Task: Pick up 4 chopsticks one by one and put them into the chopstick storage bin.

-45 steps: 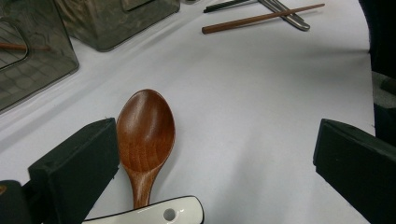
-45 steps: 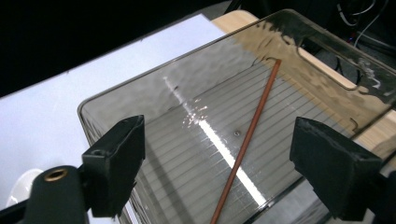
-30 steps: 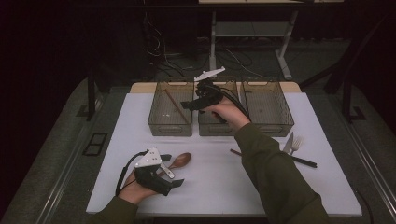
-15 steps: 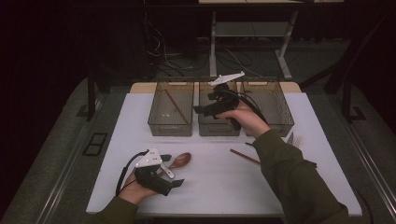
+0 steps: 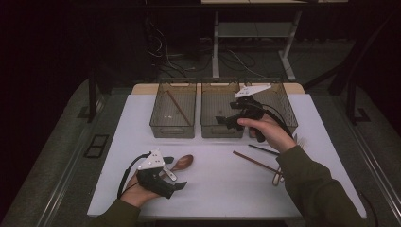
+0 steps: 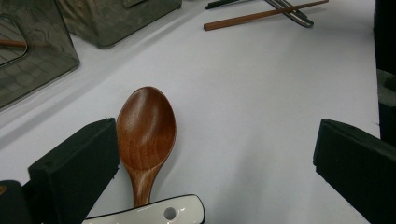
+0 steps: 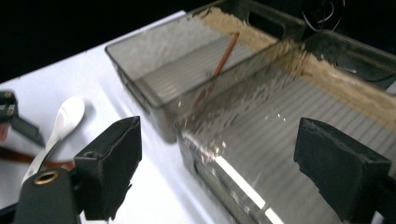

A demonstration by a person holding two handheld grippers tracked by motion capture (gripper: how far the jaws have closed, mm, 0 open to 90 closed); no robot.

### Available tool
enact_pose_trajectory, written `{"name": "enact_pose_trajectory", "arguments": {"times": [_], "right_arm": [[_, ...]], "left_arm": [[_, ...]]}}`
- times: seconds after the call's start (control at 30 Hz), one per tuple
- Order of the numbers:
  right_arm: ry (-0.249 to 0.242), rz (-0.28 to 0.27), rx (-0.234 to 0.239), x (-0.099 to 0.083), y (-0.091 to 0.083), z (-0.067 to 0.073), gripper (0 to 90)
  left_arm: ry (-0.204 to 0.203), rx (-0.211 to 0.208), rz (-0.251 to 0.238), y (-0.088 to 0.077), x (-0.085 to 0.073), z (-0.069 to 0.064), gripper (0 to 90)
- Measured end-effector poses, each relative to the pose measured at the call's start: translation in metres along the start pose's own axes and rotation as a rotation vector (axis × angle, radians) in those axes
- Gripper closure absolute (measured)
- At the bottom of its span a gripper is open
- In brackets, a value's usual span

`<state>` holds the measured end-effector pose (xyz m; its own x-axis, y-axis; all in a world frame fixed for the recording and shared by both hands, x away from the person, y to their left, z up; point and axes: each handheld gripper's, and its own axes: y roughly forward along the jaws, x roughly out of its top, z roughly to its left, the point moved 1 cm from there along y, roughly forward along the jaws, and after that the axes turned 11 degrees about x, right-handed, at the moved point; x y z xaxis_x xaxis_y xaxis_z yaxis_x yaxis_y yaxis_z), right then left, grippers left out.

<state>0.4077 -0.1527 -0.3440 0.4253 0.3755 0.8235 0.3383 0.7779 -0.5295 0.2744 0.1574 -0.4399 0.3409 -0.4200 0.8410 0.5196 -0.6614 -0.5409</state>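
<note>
Work in hand: sorting loose utensils from the white table (image 5: 213, 189) into three clear bins at its far edge. Left bin (image 5: 173, 130): holds one wooden chopstick (image 5: 179, 109), lying diagonally; this item counts as sorted. Middle bin (image 5: 221, 130): no contents can be made out in the right gripper view; the right bin (image 5: 283, 101) is partly hidden by the hand, contents not determinable. Right gripper (image 5: 226, 120): held above the front of the middle bin, jaws wide apart with nothing between them, judged to be empty. Left gripper (image 5: 176, 182): rests near the front left of the table, jaws apart and empty; the wooden spoon (image 6: 145, 135) lies just beside its left jaw, bowl pointing away, with the handle of a white ceramic spoon (image 6: 154, 213) crossing over the wooden handle. Remaining on the table: the wooden spoon, the white ceramic spoon, a second wooden chopstick (image 5: 255, 161) at front right, a dark chopstick (image 5: 263, 150) near it, and a metal utensil (image 5: 278, 177) close to the sleeve. Assessment: the sort is at an early stage; one piece is confirmed binned, at least five are outstanding; the wooden spoon appears the nearest candidate for the left gripper.
</note>
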Motion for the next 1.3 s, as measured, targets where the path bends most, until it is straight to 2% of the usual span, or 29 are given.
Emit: {"name": "enact_pose_trajectory", "arguments": {"times": [0.07, 0.17, 0.23, 0.4, 0.5, 0.7, 0.73, 0.83, 0.87, 0.93, 0.97, 1.13, 1.3], "right_arm": [[0.003, 0.016, -0.001, -0.006, -0.005, 0.001, 15.3], [0.01, 0.023, -0.013, -0.015, -0.011, 0.003, 21.9], [0.007, 0.031, -0.004, -0.021, -0.014, 0.006, 23.7], [0.018, 0.067, 0.03, -0.036, -0.021, 0.011, 34.7], [0.021, 0.081, 0.033, -0.043, -0.026, 0.013, 35.3], [-0.008, 0.125, -0.023, -0.057, -0.037, 0.018, 40.1], [-0.005, 0.132, -0.024, -0.06, -0.04, 0.018, 43.0], [0.021, 0.116, -0.017, -0.068, -0.048, 0.018, 45.6], [0.033, 0.119, -0.013, -0.071, -0.051, 0.017, 50.4], [0.053, 0.119, 0.025, -0.078, -0.056, 0.014, 52.9], [0.057, 0.117, 0.028, -0.081, -0.059, 0.013, 54.0], [0.058, 0.116, 0.017, -0.093, -0.071, 0.013, 59.3], [0.081, 0.132, 0.0, -0.104, -0.083, 0.013, 65.3]], "left_arm": [[-0.003, 0.0, -0.003, 0.0, 0.0, 0.0, 0.0], [-0.003, 0.0, -0.001, 0.0, 0.0, -0.001, 0.0], [-0.004, 0.0, -0.001, 0.0, 0.0, -0.001, 0.0], [-0.004, -0.001, -0.002, 0.001, 0.0, -0.001, 0.0], [-0.003, 0.0, -0.001, 0.001, 0.0, -0.001, 0.0], [-0.002, -0.001, 0.001, 0.001, 0.0, -0.001, 0.0], [-0.002, -0.002, 0.0, 0.001, 0.0, -0.001, 0.0], [0.001, 0.0, 0.005, 0.001, 0.0, -0.001, 0.0], [0.002, -0.001, 0.008, 0.001, 0.0, -0.001, 0.0], [0.002, -0.001, 0.007, 0.001, 0.0, -0.001, 0.0], [0.002, -0.001, 0.008, 0.001, 0.0, -0.001, 0.0], [0.007, 0.0, 0.007, 0.001, 0.0, -0.001, 0.0], [0.004, 0.0, 0.009, 0.001, 0.0, -0.001, 0.0]]}}
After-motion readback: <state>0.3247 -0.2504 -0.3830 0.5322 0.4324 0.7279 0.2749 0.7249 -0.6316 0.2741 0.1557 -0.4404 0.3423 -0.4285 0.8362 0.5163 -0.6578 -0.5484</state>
